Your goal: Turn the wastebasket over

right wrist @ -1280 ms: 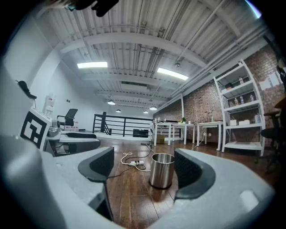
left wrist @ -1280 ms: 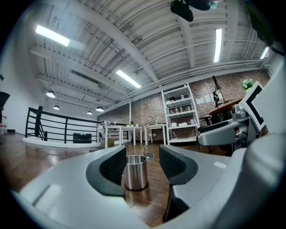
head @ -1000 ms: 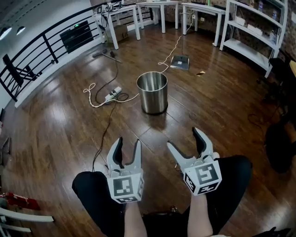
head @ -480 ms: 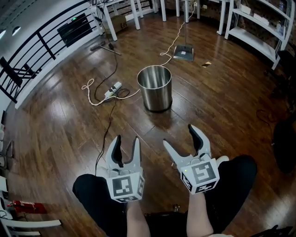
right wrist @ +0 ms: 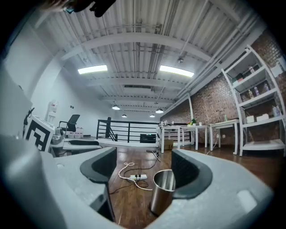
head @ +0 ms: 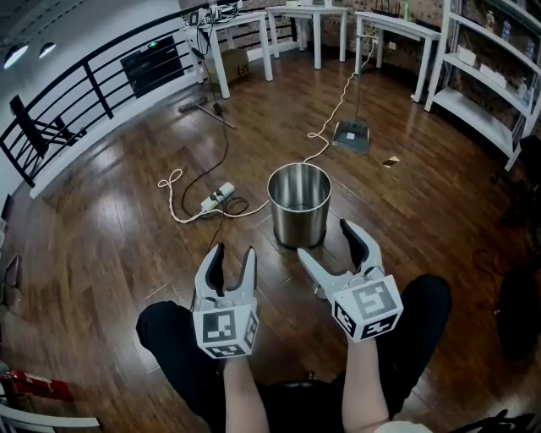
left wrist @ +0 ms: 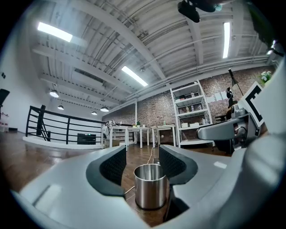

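A shiny steel wastebasket (head: 299, 205) stands upright on the wooden floor, open mouth up. My left gripper (head: 232, 258) is open and empty, a short way in front of the basket and to its left. My right gripper (head: 328, 240) is open and empty too, its far fingertip close beside the basket's right side, not touching. In the left gripper view the wastebasket (left wrist: 151, 185) shows between the jaws, farther on. In the right gripper view the wastebasket (right wrist: 162, 191) stands partly behind the right jaw.
A white power strip (head: 217, 198) with looping cables lies on the floor left of the basket. A flat grey device (head: 352, 135) lies beyond it. White tables (head: 308, 25), white shelving (head: 490, 93) and a black railing (head: 93, 93) ring the floor. The person's dark-clad knees (head: 169, 338) are below.
Both grippers have moved forward toward the wastebasket, which now stands much nearer to them. Both stay open and empty.
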### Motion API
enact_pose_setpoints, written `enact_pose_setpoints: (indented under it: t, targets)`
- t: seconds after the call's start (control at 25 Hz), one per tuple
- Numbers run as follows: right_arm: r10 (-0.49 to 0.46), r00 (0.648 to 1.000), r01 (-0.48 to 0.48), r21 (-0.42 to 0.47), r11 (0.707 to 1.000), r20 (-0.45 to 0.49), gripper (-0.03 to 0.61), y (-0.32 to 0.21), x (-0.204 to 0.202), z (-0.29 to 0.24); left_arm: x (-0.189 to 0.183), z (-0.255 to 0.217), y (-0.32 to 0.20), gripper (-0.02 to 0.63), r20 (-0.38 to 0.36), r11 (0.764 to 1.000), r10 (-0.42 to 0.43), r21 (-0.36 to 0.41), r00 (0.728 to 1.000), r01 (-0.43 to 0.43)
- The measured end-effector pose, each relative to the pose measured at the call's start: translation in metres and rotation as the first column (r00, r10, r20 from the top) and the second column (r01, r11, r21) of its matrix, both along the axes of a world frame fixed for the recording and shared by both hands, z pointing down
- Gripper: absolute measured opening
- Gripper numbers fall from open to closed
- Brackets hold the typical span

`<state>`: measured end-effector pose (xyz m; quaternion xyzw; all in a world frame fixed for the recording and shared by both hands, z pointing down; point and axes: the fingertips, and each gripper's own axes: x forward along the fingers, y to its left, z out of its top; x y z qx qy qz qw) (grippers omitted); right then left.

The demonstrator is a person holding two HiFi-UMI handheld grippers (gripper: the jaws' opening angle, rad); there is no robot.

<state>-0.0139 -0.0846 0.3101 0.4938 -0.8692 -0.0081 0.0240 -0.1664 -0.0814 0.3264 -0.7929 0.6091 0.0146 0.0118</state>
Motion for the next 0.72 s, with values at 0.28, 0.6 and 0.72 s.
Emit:
enact_pose_setpoints:
  t: [0.28, 0.6, 0.72]
  targets:
    - [-0.015, 0.997, 0.025, 0.131, 0.991, -0.074, 0.370, -0.085, -0.011, -0.057, 0.000, -0.050, -0.101, 0.254, -0.042, 0.994, 0.009, 0.112, 0.999, -0.004]
    - [-0.065, 0.992, 0.059, -0.064, 0.996, -0.108, 0.370, -0.173, -0.020, 0.022, 0.013, -0.007, -0.179, 0.244, -0.093, 0.999, 0.021, 0.044, 0.995, -0.017]
    - [-0.081, 0.989, 0.058, -0.174, 0.983, -0.124, 0.360, -0.209, -0.032, 0.080, 0.000, 0.032, -0.204, 0.233, -0.092, 1.000, -0.007, -0.012, 0.996, 0.006]
